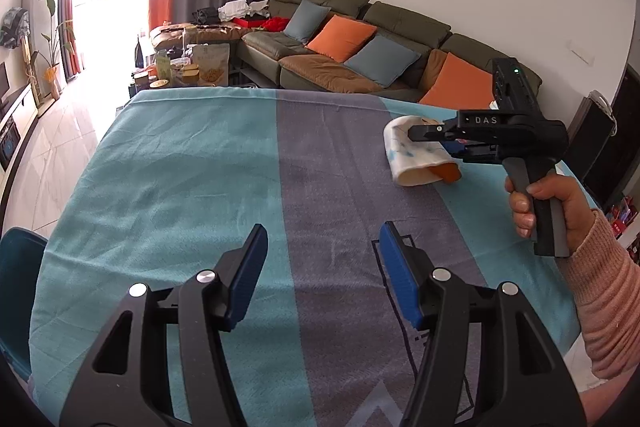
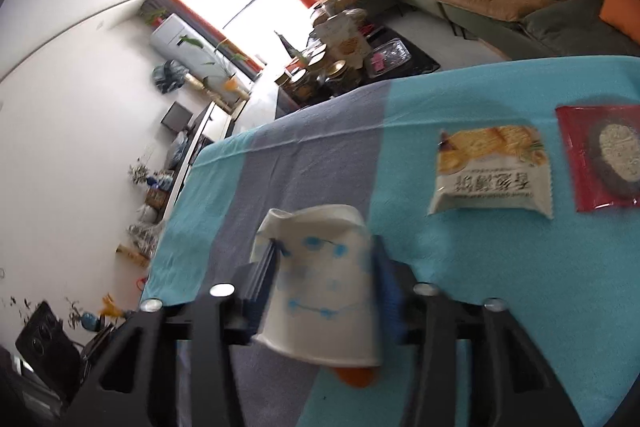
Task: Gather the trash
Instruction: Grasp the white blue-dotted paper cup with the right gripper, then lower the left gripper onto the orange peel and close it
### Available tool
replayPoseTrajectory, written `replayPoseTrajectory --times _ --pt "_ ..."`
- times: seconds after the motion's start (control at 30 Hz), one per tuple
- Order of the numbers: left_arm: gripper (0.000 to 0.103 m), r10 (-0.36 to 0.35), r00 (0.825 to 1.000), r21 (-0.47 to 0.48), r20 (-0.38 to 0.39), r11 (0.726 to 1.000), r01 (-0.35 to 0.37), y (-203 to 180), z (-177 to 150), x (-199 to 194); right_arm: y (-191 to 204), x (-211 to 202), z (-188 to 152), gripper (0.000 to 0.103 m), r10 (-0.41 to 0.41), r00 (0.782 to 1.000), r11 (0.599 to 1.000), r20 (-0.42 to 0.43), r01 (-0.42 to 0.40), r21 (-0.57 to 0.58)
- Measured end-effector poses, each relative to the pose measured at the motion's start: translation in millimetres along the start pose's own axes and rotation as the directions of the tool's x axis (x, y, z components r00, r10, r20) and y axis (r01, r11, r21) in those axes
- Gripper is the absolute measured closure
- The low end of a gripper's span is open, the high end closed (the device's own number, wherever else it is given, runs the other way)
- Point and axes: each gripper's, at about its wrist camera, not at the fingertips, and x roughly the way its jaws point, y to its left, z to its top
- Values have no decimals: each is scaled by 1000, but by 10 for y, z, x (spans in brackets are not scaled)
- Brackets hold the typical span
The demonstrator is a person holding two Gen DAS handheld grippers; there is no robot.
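Note:
My right gripper point(image 2: 326, 281) is shut on a crushed white paper cup point(image 2: 320, 287) with blue print, held just above the striped tablecloth point(image 2: 500, 287). In the left wrist view the same cup point(image 1: 416, 155) hangs in the right gripper point(image 1: 430, 139) at the far right of the table, with something orange point(image 1: 448, 171) at its lower end. My left gripper point(image 1: 320, 267) is open and empty above the near middle of the cloth. A biscuit packet point(image 2: 492, 171) and a red snack wrapper point(image 2: 604, 163) lie on the cloth beyond the cup to the right.
A teal chair point(image 1: 18, 287) stands at the table's left near corner. A green sofa point(image 1: 360, 47) with orange and blue cushions runs behind the table. A low table point(image 1: 188, 67) with jars and snack bags stands past the far edge.

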Motion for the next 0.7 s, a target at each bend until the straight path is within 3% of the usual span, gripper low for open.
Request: replayPoseTrajectory --times 0.03,0.2,0.43,0.7 --pt "45 -1 1000 0 -2 1000 1 3 -3 3 34 -15 -16 74 13 1000 1000 1 -13 -20" --pt "45 -3 1000 2 -6 1000 3 9 8 26 280 -149 -125 80 39 999 992 35 -35 -120" --pt "45 -18 1000 7 -8 1000 18 -26 -13 12 684 -393 -339 85 18 988 964 153 23 -265" --pt "45 -73 996 48 -42 996 75 -206 -50 111 662 -527 -376 85 40 976 969 213 14 -245"
